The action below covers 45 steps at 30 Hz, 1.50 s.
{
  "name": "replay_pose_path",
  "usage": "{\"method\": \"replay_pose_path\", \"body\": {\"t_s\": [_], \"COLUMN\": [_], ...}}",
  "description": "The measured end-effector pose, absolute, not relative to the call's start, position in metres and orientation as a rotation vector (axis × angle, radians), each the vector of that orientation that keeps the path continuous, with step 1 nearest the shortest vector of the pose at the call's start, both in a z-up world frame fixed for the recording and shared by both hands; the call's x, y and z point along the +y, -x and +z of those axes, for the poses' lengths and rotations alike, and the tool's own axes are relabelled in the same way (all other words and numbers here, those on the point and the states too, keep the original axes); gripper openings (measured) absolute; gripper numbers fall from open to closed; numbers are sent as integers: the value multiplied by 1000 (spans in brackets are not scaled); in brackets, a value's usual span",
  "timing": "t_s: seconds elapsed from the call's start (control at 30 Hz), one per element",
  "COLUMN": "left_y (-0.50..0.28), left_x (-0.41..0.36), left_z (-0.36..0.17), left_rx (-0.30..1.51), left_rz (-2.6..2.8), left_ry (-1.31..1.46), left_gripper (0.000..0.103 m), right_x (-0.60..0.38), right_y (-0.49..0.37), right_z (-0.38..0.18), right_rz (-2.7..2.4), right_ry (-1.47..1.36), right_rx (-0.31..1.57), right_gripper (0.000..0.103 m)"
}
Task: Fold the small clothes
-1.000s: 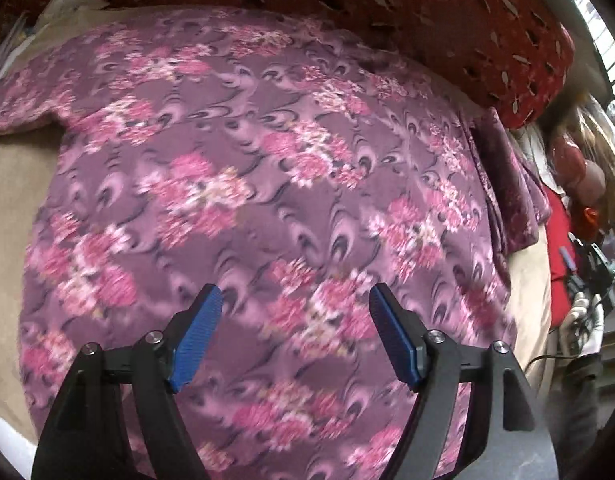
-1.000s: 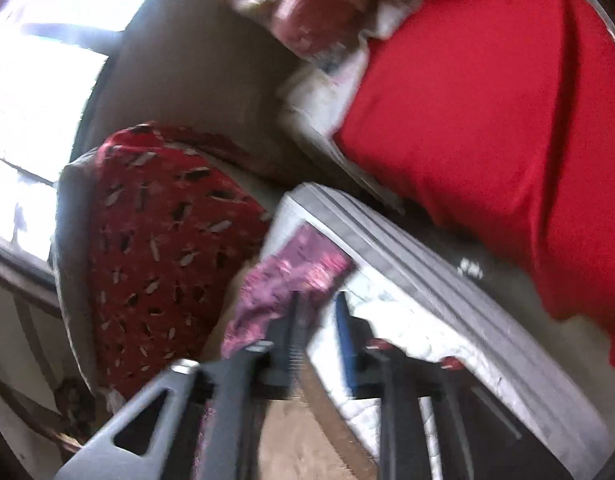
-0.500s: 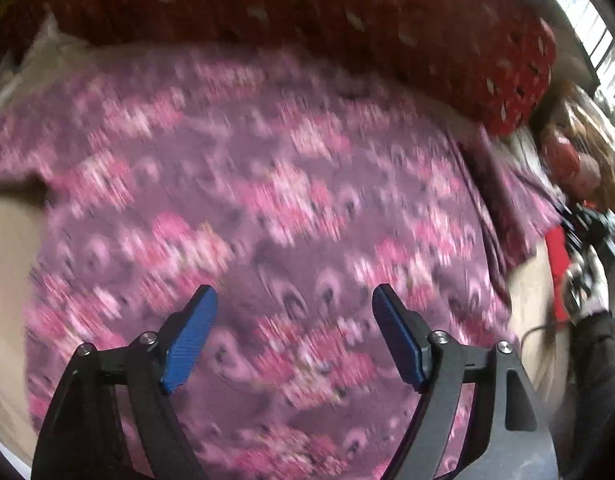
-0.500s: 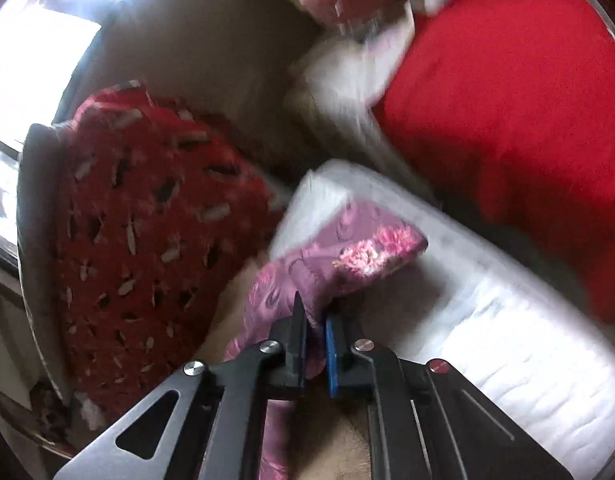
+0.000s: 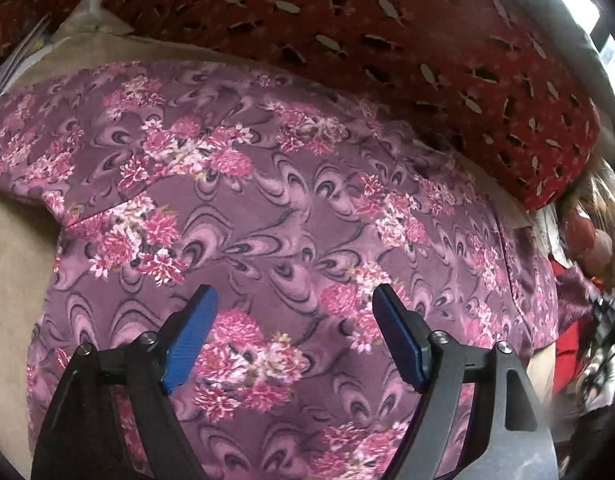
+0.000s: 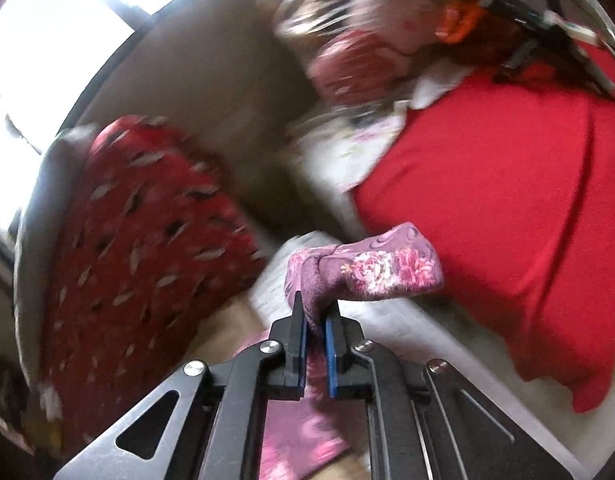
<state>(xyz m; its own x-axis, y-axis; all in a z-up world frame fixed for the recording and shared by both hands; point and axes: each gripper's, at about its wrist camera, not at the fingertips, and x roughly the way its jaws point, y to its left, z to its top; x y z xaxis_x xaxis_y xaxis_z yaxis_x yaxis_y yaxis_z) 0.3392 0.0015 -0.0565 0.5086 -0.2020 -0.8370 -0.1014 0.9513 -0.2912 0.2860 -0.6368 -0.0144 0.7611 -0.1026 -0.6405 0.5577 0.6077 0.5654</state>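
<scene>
A purple garment with pink flowers lies spread flat on a tan surface, filling the left wrist view. My left gripper hovers just above its middle, open and empty, blue pads wide apart. My right gripper is shut on a sleeve of the same garment, which sticks up and out past the fingertips to the right. The rest of that sleeve hangs down below the gripper.
A red patterned cushion lies along the far edge of the garment; it also shows in the right wrist view. A plain red cloth lies on a white mattress at the right. A bright window is at upper left.
My right gripper has closed on the sleeve and lifted it. My left gripper has moved a little nearer the cushion above the garment, still open.
</scene>
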Motion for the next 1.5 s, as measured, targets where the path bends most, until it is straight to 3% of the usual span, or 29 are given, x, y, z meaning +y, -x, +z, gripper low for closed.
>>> {"method": "replay_pose_path", "body": {"t_s": [0.33, 0.7, 0.87, 0.97, 1.03, 1.2, 1.5], "left_y": [-342, -345, -345, -349, -352, -356, -357], "left_x": [22, 80, 94, 93, 88, 49, -40], "left_z": [-33, -36, -34, -38, -41, -45, -46], "left_rx": [999, 1042, 1032, 1052, 1073, 1125, 1096], "left_rz": [-118, -152, -190, -233, -269, -388, -272], "left_ry": [337, 500, 575, 624, 638, 599, 233], "left_gripper": [79, 79, 79, 79, 79, 79, 82], "right_x": [-457, -263, -193, -171, -158, -178, -280], "right_y": [-355, -401, -404, -398, -392, -363, -330], "right_z": [30, 14, -13, -48, -61, -50, -51], "right_rz": [-28, 287, 389, 421, 444, 461, 289], "right_ry": [-672, -548, -519, -513, -482, -449, -596], "right_rx": [680, 824, 912, 1053, 1122, 1075, 1024], "right_gripper": [7, 7, 19, 32, 33, 43, 44]}}
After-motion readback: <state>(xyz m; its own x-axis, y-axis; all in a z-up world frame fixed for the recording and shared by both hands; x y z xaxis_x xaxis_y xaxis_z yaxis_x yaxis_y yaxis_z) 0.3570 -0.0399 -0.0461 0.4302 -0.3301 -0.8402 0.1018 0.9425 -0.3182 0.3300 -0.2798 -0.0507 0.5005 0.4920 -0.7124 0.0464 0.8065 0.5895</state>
